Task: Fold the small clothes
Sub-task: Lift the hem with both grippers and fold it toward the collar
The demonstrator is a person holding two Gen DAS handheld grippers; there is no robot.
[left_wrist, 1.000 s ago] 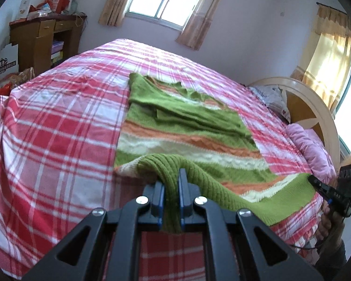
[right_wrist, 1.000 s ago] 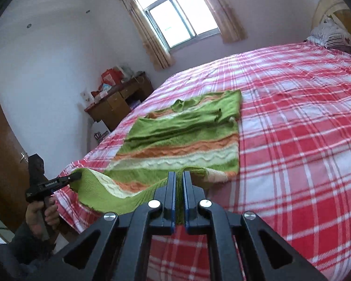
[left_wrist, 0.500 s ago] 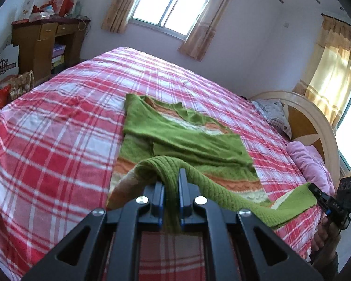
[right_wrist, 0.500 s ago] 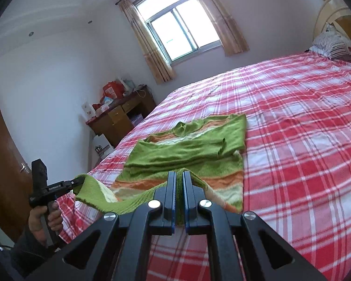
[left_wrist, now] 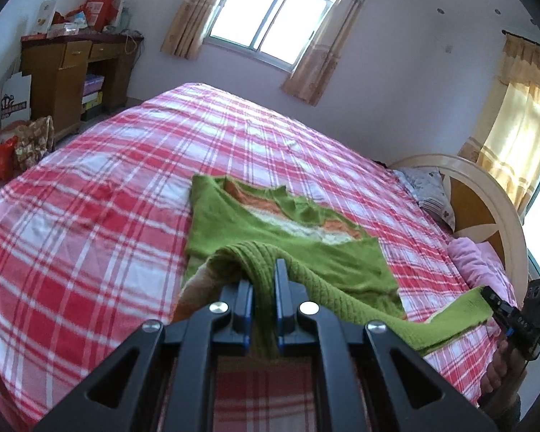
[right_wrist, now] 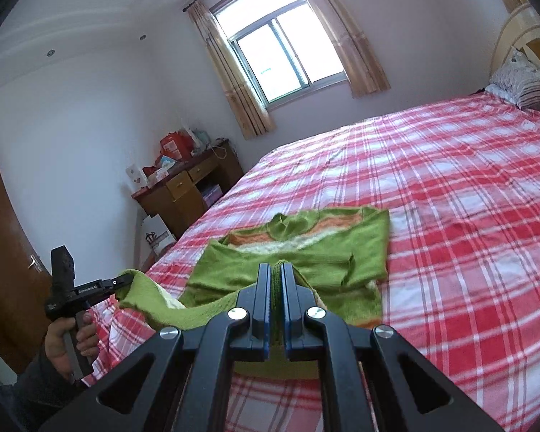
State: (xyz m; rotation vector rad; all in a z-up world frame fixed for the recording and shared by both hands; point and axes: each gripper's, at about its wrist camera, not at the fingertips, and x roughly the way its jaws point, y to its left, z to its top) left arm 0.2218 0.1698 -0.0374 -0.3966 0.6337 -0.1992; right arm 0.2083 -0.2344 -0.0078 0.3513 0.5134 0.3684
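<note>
Both grippers, left gripper [left_wrist: 263,273] and right gripper [right_wrist: 277,277], stay clamped on the green striped sweater's [left_wrist: 288,237] hem, now carried farther over its body (stripes mostly covered) on the plaid bed [left_wrist: 90,216].

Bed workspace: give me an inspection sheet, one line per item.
Surface: bed with red plaid sheet.
Job's things: green striped sweater, collar end flat, hem lifted between both grippers.
Clutter: nothing seen on the sheet.
Grippers: left gripper and right gripper shut on the hem.
Cables: nothing seen.
Surroundings: window, wooden desk, door, pillows by the headboard.
</note>
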